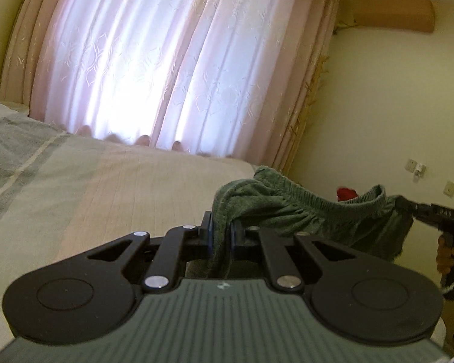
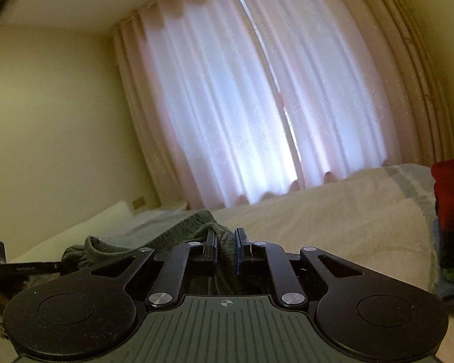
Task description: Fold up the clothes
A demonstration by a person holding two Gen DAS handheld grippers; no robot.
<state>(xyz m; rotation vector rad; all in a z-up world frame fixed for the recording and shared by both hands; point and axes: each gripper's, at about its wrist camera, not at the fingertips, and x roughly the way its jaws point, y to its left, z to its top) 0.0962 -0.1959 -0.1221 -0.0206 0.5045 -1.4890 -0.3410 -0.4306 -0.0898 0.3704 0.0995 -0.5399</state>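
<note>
A green garment (image 1: 287, 208) with an elastic waistband hangs stretched in the air between both grippers above the bed (image 1: 121, 181). My left gripper (image 1: 221, 230) is shut on one end of the waistband, cloth pinched between its blue pads. In the same view the right gripper (image 1: 404, 204) clamps the other end at the far right, held by a hand (image 1: 445, 254). From the right wrist view, my right gripper (image 2: 226, 243) is shut on the green garment (image 2: 196, 227), and the left gripper (image 2: 57, 266) grips it at the far left.
The bed (image 2: 333, 220) has a beige and pale green striped cover. Pink curtains (image 1: 172, 60) hang behind it. A red item (image 2: 451, 193) sits on a pile of clothes at the bed's right edge. Wall sockets (image 1: 416, 168) are on the right wall.
</note>
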